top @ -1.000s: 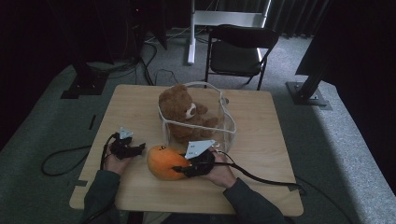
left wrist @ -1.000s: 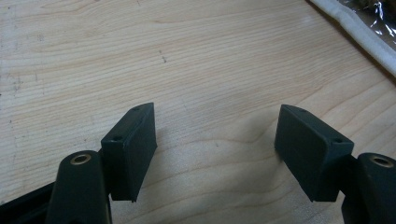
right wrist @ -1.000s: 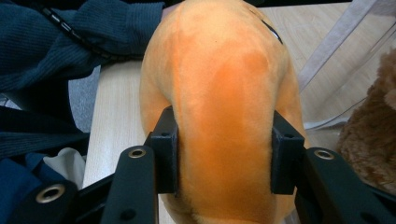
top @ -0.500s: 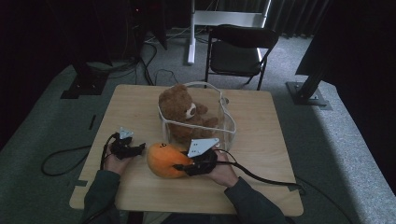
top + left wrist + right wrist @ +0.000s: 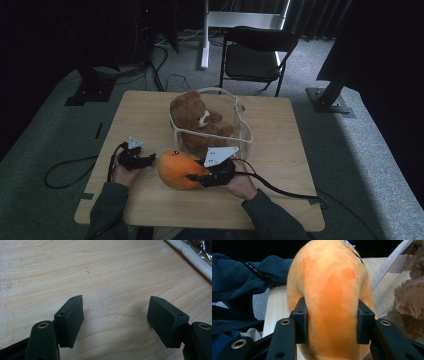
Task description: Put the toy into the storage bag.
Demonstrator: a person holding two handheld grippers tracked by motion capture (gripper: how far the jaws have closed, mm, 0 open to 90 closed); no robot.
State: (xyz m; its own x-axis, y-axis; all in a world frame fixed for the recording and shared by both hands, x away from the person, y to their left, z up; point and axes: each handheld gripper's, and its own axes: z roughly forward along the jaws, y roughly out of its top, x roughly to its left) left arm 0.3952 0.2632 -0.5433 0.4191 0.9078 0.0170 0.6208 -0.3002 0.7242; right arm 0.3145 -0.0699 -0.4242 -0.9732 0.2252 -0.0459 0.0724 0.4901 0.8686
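Standing in a dim room with grey carpet, the square light-wood surface (image 5: 280, 150) took up the middle of the high view, with dark drapes at the far side. Beyond its far edge stood a black folding chair (image 5: 255, 55) and a white metal stand (image 5: 235, 20), and black cables lay on the carpet to the left. On the far half of the surface sat a clear plastic basket with a white rim (image 5: 243, 131), and a brown plush teddy bear (image 5: 195, 115) sat inside it, leaning against its left wall. Just in front of the basket, near the person's edge, was the round orange plush toy (image 5: 176, 169), resting on or just above the wood; which could not be told. The right gripper (image 5: 332, 323) came at it from the right, its black fingers (image 5: 300, 320) clenched on the toy's two flanks, so that the plush bulged between and above them. A dark green sleeve (image 5: 244, 277) showed behind the toy in the right gripper view. The left gripper (image 5: 115, 320) rested low over bare wood to the toy's left, just beside it, its fingers (image 5: 71, 318) spread apart with nothing between them.
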